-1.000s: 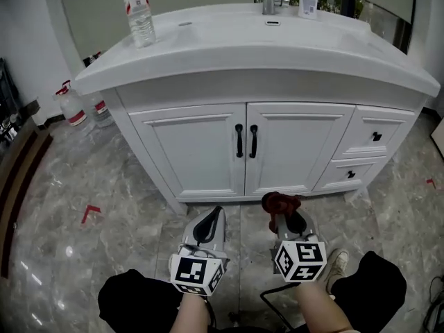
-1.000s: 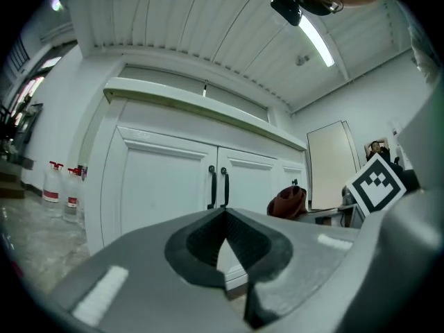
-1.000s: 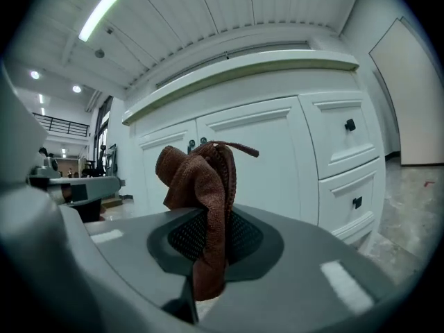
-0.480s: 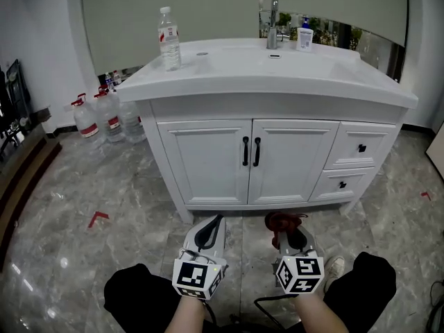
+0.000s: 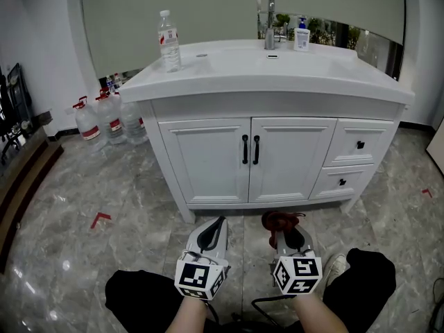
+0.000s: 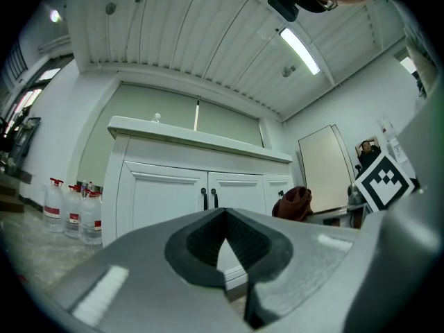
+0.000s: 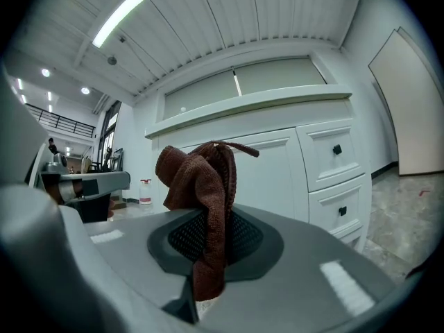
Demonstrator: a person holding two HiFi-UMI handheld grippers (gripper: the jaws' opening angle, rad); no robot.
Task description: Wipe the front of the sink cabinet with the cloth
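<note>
A white sink cabinet [image 5: 277, 158] stands ahead, with two doors with black handles and two drawers on its right. My right gripper [image 5: 283, 222] is shut on a dark red cloth [image 5: 279, 220], which bunches above the jaws [image 7: 201, 179]. It hangs low over the floor, well short of the cabinet front [image 7: 277, 165]. My left gripper [image 5: 216, 222] is beside it, shut with nothing between its jaws. In the left gripper view the cloth [image 6: 295, 201] shows to the right of the cabinet doors [image 6: 180, 189].
A water bottle [image 5: 168, 41], a tap [image 5: 269, 14] and a soap bottle [image 5: 301, 35] stand on the countertop. Several large water jugs [image 5: 104, 120] sit on the marble floor left of the cabinet. A red tape mark [image 5: 100, 219] lies on the floor. The person's knees flank the grippers.
The head view has tilted up and back, so more of the cabinet, the mirror and the jugs show. Both grippers stay low and side by side, the right still holding the cloth.
</note>
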